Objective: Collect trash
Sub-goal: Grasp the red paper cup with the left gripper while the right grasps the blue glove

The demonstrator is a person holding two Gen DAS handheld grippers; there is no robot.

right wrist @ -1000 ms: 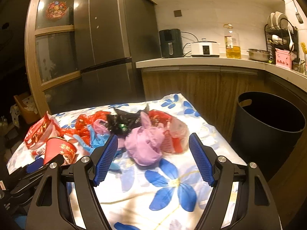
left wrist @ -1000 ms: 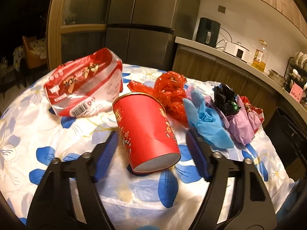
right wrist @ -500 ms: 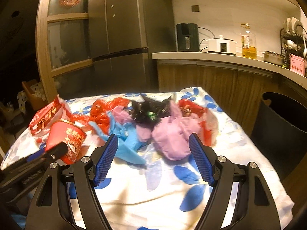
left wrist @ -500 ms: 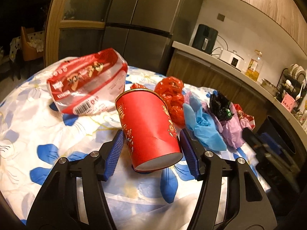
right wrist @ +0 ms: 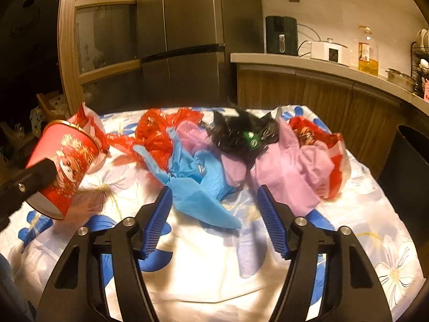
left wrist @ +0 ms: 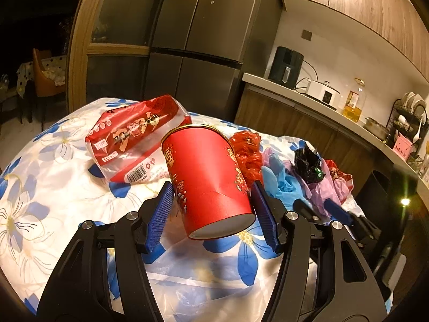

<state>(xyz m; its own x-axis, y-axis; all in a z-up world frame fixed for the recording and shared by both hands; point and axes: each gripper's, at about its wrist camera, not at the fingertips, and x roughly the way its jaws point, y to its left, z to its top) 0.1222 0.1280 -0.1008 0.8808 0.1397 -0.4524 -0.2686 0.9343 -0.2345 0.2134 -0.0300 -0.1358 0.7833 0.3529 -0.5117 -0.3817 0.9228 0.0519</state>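
On the flowered tablecloth (right wrist: 209, 276) we see our left gripper (left wrist: 211, 214) clamped on the tilted red paper cup (left wrist: 206, 179), lifted off the cloth. Our right gripper (right wrist: 214, 220), jaws just narrowing, stands unclamped around the blue glove's (right wrist: 198, 185) tip.

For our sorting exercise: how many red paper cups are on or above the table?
1. The red paper cup is tilted between the left gripper pads, beside the red snack bag. Others may hide under the crumpled bags.
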